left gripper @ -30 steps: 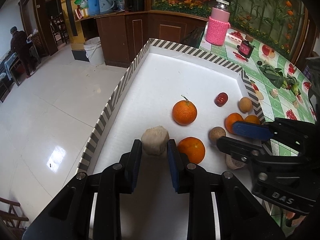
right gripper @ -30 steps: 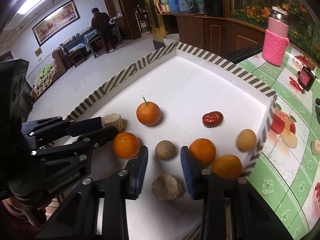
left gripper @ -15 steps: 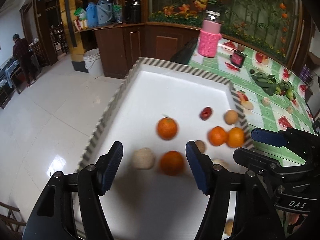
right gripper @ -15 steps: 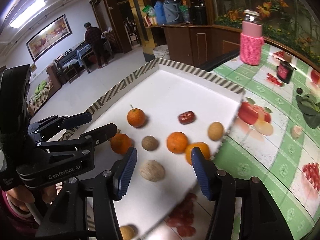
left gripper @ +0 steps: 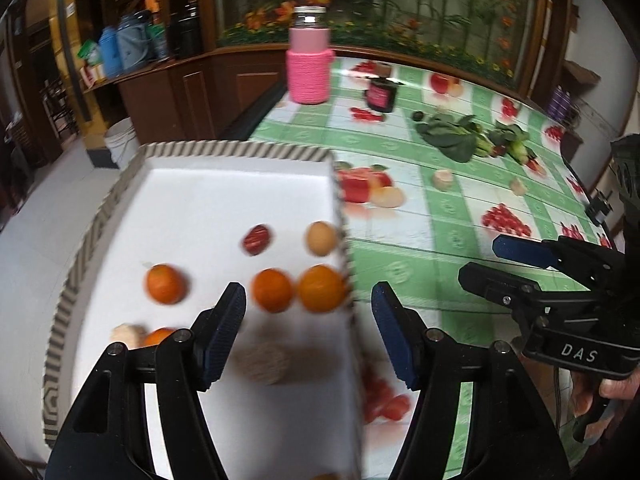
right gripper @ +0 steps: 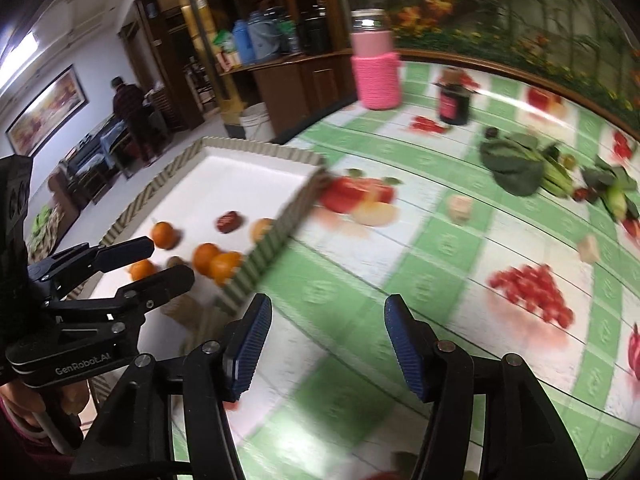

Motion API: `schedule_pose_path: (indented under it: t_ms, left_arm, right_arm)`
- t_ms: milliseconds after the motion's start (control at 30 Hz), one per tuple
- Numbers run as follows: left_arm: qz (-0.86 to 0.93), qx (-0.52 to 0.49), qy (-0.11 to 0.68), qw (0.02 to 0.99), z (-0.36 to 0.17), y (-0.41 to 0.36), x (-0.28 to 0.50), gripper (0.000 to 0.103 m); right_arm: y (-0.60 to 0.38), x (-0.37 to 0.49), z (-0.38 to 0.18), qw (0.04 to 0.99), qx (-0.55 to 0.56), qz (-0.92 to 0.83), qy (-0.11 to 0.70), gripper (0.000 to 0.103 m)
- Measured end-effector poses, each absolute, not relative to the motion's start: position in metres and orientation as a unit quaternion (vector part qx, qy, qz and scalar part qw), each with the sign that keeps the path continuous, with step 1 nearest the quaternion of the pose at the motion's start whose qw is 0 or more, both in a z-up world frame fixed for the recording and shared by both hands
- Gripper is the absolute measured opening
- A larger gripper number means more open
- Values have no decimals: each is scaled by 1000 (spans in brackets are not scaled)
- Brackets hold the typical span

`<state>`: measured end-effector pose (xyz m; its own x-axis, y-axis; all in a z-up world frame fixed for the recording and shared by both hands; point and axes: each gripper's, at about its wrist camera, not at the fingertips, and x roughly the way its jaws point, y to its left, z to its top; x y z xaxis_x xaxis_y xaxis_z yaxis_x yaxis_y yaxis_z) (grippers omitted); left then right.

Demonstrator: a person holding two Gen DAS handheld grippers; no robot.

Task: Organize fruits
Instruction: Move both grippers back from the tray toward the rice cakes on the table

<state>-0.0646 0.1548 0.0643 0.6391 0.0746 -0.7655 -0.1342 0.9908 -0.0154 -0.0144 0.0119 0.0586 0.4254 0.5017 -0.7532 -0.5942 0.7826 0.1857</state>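
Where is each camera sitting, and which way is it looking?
Left wrist view: sits on the left tool, looking down over the white tray of fruit; the right tool and a hand show.
Right wrist view: sits on the right tool, looking down at the green tablecloth; the left tool shows at the left edge.
Both share the tray, the oranges and the pink bottle.

The right gripper (right gripper: 326,344) hangs over the green tablecloth (right gripper: 460,248), its jaws apart and empty, just opened wider. At left, the left gripper (right gripper: 160,264) is before the tray (right gripper: 276,240) with oranges (right gripper: 214,260).
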Motion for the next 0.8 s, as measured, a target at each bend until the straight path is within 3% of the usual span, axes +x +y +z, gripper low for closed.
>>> schedule_pose_path:
  t_ms: [667, 800]
  left_arm:
    - [-36, -12, 441, 897, 72, 77, 8, 64]
    - [-45, -11, 448, 893, 67, 68, 33, 71]
  right_arm:
    - [-138, 66, 49, 874, -15, 185, 448, 68]
    - [-156, 84, 41, 875, 3, 168, 454, 69]
